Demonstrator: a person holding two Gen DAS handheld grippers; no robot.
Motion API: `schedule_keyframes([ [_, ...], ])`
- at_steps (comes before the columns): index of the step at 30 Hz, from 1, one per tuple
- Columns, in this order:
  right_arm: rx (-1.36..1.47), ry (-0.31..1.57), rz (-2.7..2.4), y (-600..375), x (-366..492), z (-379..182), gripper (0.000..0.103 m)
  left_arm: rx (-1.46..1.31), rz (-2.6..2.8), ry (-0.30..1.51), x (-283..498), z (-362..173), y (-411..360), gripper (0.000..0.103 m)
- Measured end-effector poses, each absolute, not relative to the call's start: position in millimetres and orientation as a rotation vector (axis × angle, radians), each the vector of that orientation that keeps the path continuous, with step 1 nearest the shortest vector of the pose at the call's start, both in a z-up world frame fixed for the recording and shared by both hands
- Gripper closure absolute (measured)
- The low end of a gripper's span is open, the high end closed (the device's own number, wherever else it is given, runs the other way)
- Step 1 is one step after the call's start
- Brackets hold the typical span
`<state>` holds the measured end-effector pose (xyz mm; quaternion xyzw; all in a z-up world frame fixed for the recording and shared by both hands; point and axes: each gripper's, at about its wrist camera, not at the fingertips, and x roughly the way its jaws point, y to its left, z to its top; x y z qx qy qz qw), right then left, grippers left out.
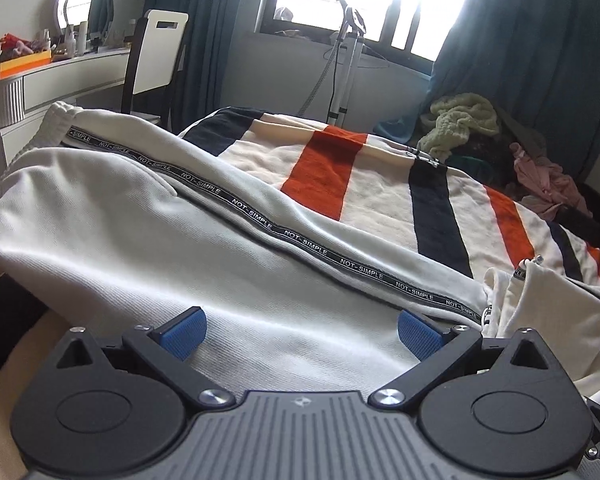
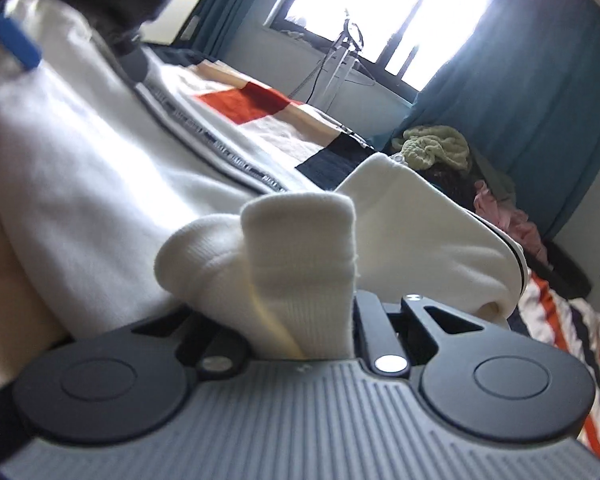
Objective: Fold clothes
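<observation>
Folding the white garment (image 1: 148, 216) on the bed, mid-fold.

You have your right gripper (image 2: 300, 320) clamped on a bunched ribbed cuff or hem of the garment, its fingers hidden under the cloth. Your left gripper (image 1: 300, 334) stands wide apart, its blue pads (image 1: 186, 332) resting against the fabric with nothing pinched. The garment lies spread over the striped blanket (image 1: 432, 208), its "NOT-SIMPLE" tape (image 1: 300, 240) running diagonally. A pile of other clothes (image 1: 484, 140) sits well apart at the far side. By my reading, the next move calls for carrying the held end across the body while your left gripper pins the fold line.
</observation>
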<state>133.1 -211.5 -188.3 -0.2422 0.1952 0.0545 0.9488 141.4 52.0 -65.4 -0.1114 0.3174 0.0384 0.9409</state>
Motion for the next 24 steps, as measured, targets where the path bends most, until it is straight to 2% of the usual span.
schedule_keyframes([
  [3,-0.443,0.356,0.13,-215,128,-181,0.092,-0.244,0.089,0.645,142,-65,54,0.001],
  [9,-0.302,0.147,0.205,-197,118,-143,0.092,-0.298,0.142,0.586,136,-51,70,0.001],
  [15,-0.296,0.244,0.338,-177,124,-167,0.092,-0.299,0.193,0.55,131,-42,82,0.001],
  [20,-0.32,0.301,0.361,-172,129,-178,0.089,-0.343,0.156,0.622,145,-55,80,0.001],
  [21,-0.313,0.305,0.362,-173,129,-176,0.086,-0.346,0.155,0.631,147,-58,80,0.001],
  [22,-0.297,0.324,0.368,-174,130,-175,0.077,-0.349,0.153,0.64,149,-61,79,0.001],
  [23,-0.281,0.343,0.374,-175,131,-173,0.073,-0.35,0.151,0.643,151,-62,79,0.001],
  [24,-0.263,0.375,0.379,-175,132,-171,0.063,-0.35,0.148,0.644,152,-63,79,0.001],
])
